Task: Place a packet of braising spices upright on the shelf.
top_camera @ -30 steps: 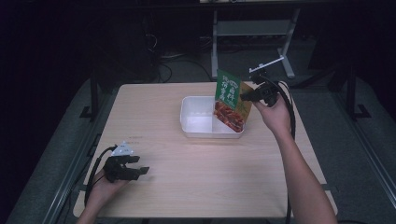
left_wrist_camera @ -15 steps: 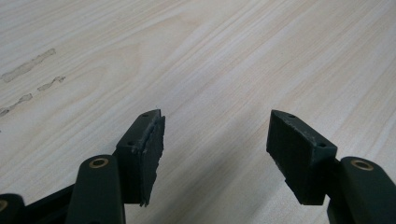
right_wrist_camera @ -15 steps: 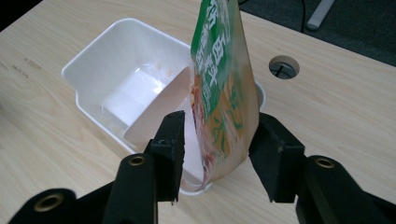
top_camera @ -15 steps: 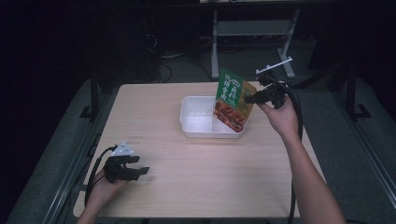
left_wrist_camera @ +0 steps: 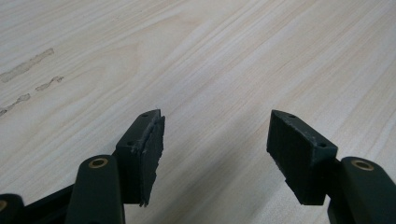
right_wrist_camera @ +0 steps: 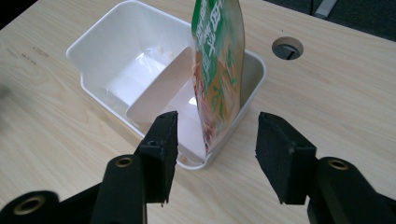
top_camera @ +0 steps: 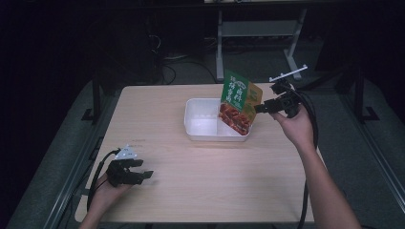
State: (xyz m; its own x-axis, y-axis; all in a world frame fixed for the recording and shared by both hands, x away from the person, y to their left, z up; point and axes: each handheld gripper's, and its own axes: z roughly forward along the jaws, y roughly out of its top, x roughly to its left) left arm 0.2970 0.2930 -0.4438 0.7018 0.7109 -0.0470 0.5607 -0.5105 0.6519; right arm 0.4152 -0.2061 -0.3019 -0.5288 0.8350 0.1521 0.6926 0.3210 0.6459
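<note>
The snack packet (top_camera: pixel 240 102) stood on its end in the white box (top_camera: pixel 203 125), in the part nearest the right claw (top_camera: pixel 261 108), leaning on the box wall so it stayed up. That claw had just been opening, its jaws off the packet, letting go. The left claw (top_camera: pixel 146 174) rested open, far from the box, holding nothing.

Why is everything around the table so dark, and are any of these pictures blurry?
High view: light falls on the pale wooden table, the room behind stays dim. Right gripper view: glare on the white plastic divided bin; the green and orange snack pouch looks soft. Left gripper view: sharp wood grain.
</note>
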